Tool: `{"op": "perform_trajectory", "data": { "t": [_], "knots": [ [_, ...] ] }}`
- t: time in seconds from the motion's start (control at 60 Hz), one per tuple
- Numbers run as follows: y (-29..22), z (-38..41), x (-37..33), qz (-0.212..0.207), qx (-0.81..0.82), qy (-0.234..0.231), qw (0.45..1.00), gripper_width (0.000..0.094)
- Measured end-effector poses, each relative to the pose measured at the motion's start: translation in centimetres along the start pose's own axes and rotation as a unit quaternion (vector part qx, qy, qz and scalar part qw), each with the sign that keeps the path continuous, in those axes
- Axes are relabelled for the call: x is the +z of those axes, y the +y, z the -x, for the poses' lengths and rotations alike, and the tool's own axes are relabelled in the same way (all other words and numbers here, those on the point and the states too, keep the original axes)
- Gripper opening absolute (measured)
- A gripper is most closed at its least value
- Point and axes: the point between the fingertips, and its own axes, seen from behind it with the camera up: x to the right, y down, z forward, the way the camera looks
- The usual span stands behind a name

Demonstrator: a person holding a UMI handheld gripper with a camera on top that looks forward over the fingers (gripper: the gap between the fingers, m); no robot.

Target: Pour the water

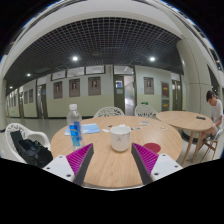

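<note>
A clear water bottle (74, 126) with a blue cap and blue label stands upright on the round wooden table (105, 166), ahead of my left finger and to its left. A white cup (120, 138) stands on the table just beyond the fingers, between their lines. My gripper (112, 160) is open above the tabletop, its magenta pads (81, 160) spread wide with only bare wood between them. It holds nothing.
A light blue cloth (91, 128) lies behind the bottle. White chairs (22, 140) ring the table; a black bag (33, 151) sits on the left one. A second round table (186, 121) stands at right with a person (214, 108) seated by it.
</note>
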Motion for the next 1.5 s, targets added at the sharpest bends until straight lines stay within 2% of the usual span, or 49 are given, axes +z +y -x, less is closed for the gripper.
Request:
{"op": "perform_trajectory", "data": {
  "t": [0.117,0.333,0.617,0.833,0.95,1.0,1.083,1.15,1.233,1.4,1.5],
  "knots": [
    [0.7,-0.7,0.9,-0.005,-0.014,-0.007,1.0,0.0816],
    [-0.1,2.9,1.2,-0.007,-0.018,-0.051,0.999,0.0816],
    [-0.8,12.2,6.5,-0.005,-0.05,-0.118,0.992,0.081],
    [-0.5,15.2,16.3,0.002,-0.04,-0.08,0.996,0.0809],
    [-1.3,16.0,19.5,-0.017,-0.037,-0.073,0.996,0.0799],
    [-1.5,16.4,20.5,-0.022,-0.037,-0.072,0.996,0.0771],
    [-1.1,15.6,21.8,-0.015,-0.034,-0.048,0.998,0.0469],
    [-1.1,15.5,22.1,-0.019,-0.024,-0.039,0.999,0.0464],
    [-0.6,15.6,22.1,-0.004,-0.016,-0.045,0.999,0.0461],
    [-0.4,15.7,22.2,-0.002,-0.014,-0.059,0.998,0.034],
    [-0.9,15.3,22.3,0.001,0.032,-0.059,0.998,0.0321]
  ]
}}
